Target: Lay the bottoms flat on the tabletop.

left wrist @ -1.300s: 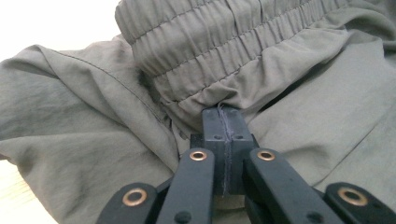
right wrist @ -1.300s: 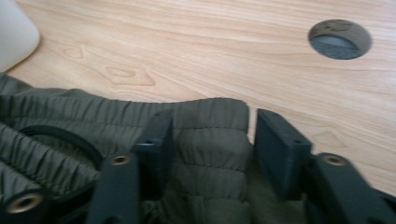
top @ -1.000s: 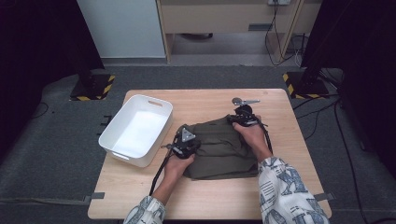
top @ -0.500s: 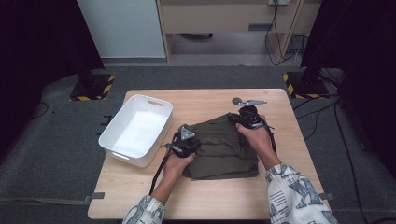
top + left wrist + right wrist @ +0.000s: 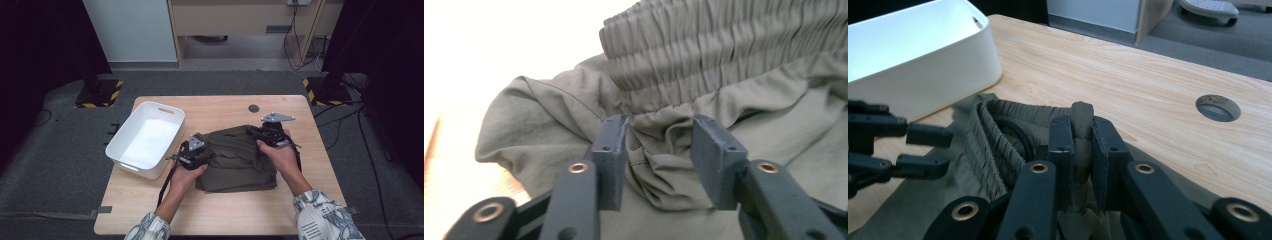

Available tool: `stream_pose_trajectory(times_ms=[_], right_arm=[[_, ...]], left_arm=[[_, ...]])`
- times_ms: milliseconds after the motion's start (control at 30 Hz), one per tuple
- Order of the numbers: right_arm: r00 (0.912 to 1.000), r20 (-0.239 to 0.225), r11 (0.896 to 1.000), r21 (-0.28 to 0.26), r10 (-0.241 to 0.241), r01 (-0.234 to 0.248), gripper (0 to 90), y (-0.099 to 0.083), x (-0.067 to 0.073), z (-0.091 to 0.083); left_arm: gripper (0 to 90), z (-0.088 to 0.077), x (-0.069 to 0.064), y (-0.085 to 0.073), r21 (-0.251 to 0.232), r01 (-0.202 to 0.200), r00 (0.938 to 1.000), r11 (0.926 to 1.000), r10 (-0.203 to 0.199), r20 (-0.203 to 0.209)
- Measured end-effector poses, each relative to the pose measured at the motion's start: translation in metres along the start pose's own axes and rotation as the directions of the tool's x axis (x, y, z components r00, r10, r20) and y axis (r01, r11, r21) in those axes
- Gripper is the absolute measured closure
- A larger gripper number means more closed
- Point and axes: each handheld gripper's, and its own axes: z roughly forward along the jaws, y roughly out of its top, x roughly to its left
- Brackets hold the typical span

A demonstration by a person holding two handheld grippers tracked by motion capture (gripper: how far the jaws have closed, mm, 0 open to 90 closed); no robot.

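Left gripper (image 5: 659, 160) jaws have just been opening, bunched olive garment (image 5: 240, 157) loose between them at frame centre; right gripper (image 5: 1082, 150) pinches its fold, white bin (image 5: 145, 137) just left.

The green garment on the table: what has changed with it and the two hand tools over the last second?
The left gripper has just been opening its jaws, letting go; bunched fabric of the green garment sits loose between them. The right gripper stays clamped on a fold and has shifted slightly. The white bin and table stayed as they were.
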Motion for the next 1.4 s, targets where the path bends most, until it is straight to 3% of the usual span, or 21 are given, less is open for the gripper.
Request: stream_pose_trajectory(times_ms=[233,400,867,1067,1400], right_arm=[[0.9997,-0.025,1.000,-0.030,-0.007,0.007,80.8,-0.008,0.007,-0.014],[0.9989,-0.041,0.999,-0.039,-0.023,0.021,80.8,-0.013,0.011,-0.020],[0.9967,-0.061,0.998,-0.040,-0.053,0.051,80.8,-0.016,0.013,-0.028],[0.9960,-0.071,0.998,-0.045,-0.055,0.052,80.8,-0.020,0.014,-0.033],[0.9942,-0.088,0.997,-0.050,-0.061,0.057,80.8,-0.024,0.016,-0.038]], left_arm=[[51.7,-0.020,0.004,0.012,-0.048,0.002,0.9999,0.9989,-0.002,0.011],[49.6,-0.022,0.006,0.022,-0.071,0.004,1.0000,0.9975,-0.004,0.004],[47.9,0.009,0.016,0.069,-0.073,-0.009,1.0000,0.9973,0.009,-0.001],[46.2,0.014,0.012,0.067,-0.036,-0.055,0.9982,0.9978,0.056,0.020],[45.0,0.020,0.013,0.070,-0.031,-0.052,0.9981,0.9982,0.053,0.030]])
